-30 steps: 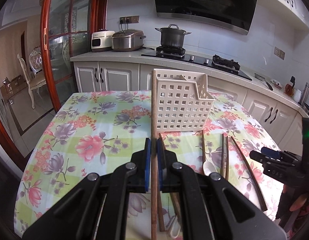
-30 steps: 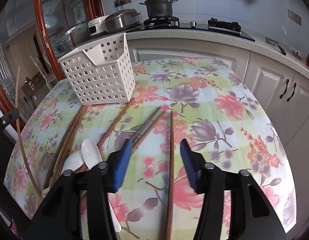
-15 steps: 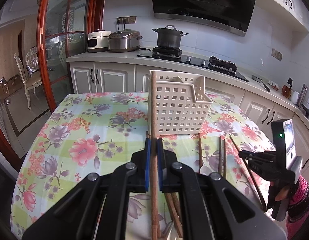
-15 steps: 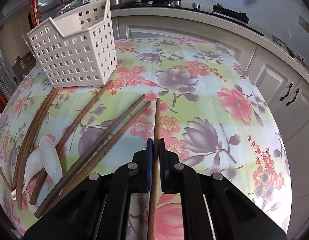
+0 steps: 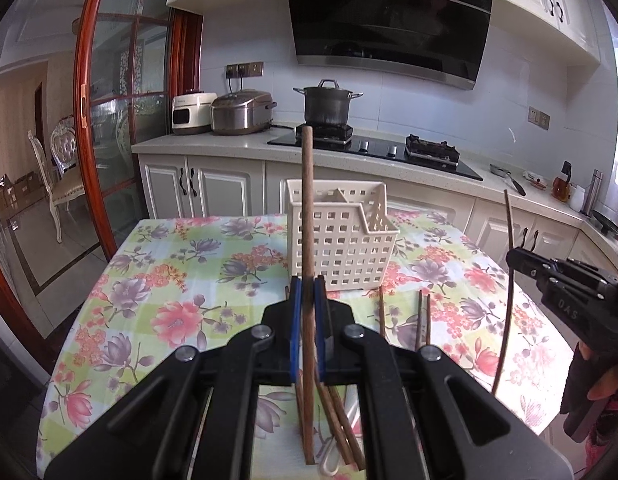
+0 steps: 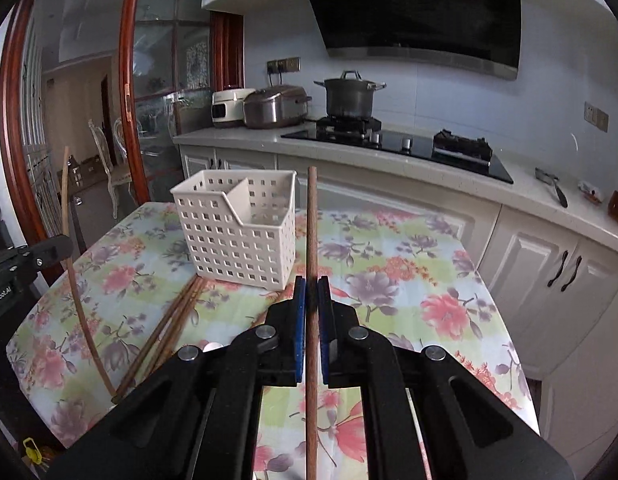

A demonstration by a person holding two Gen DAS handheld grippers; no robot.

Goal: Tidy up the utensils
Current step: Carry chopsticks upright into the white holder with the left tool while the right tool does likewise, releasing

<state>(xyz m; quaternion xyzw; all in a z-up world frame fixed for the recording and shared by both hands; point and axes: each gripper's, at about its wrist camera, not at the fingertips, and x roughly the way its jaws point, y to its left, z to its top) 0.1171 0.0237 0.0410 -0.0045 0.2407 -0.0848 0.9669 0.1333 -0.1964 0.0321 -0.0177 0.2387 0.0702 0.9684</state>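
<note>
My left gripper (image 5: 308, 286) is shut on a brown wooden chopstick (image 5: 307, 208) that stands upright, lifted off the table. The right gripper (image 6: 311, 286) is shut on another wooden chopstick (image 6: 311, 220), also upright and raised. A white perforated utensil basket (image 5: 341, 240) (image 6: 239, 232) with a divider stands on the floral tablecloth beyond both grippers. Several more chopsticks (image 5: 423, 318) (image 6: 169, 320) lie on the cloth in front of the basket. A white spoon (image 5: 329, 460) peeks out under the left gripper. Each gripper shows in the other's view, the right one (image 5: 513, 258) and the left one (image 6: 67, 246).
The table (image 6: 409, 264) is covered by a flowered cloth and ends near white kitchen cabinets (image 6: 549, 264). Behind are a counter with a stove, a steel pot (image 5: 327, 106) and rice cookers (image 5: 241, 114). A red-framed glass door (image 5: 85, 120) stands at the left.
The right gripper went from open over a lying chopstick to shut on it and lifted it upright. The left gripper rose a little with its chopstick.
</note>
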